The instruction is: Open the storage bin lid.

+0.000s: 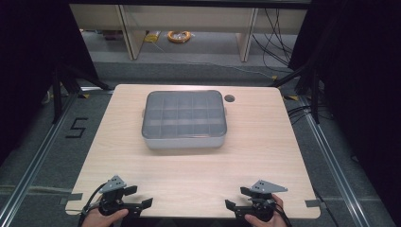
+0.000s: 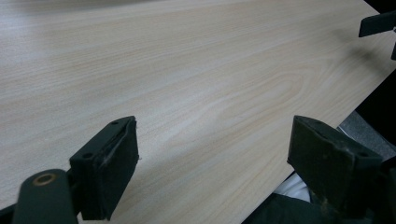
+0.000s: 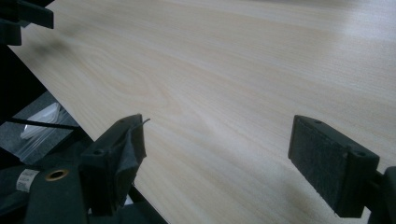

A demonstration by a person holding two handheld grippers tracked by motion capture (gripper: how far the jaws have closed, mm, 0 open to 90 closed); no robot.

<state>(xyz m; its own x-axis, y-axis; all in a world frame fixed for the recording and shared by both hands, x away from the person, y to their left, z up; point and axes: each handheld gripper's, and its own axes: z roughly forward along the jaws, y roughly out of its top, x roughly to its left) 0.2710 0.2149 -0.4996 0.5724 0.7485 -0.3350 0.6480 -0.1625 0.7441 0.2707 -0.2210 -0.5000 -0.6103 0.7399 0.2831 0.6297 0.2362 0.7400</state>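
A grey compartment box [image 1: 184, 120] with a translucent lid lies shut on the far middle of the light wooden table [image 1: 189, 175]. My left gripper [image 1: 140, 196] rests at the near left edge, held by a hand, jaws wide apart and pointing inward. In the left gripper view its jaws [image 2: 217, 140] frame bare wood, and a jaw of the right gripper [image 2: 378, 23] shows at the top right. My right gripper [image 1: 236, 197] sits at the near right edge, open as well. Bare wood lies between its jaws [image 3: 219, 144], with the left gripper [image 3: 23, 16] at the top left.
A round cable hole [image 1: 230, 98] sits in the table right of the box. Beyond the table are pale shelving legs and an orange cable coil [image 1: 178, 36] on the floor. A taped "5" [image 1: 75, 127] marks the floor at left. Black curtains flank both sides.
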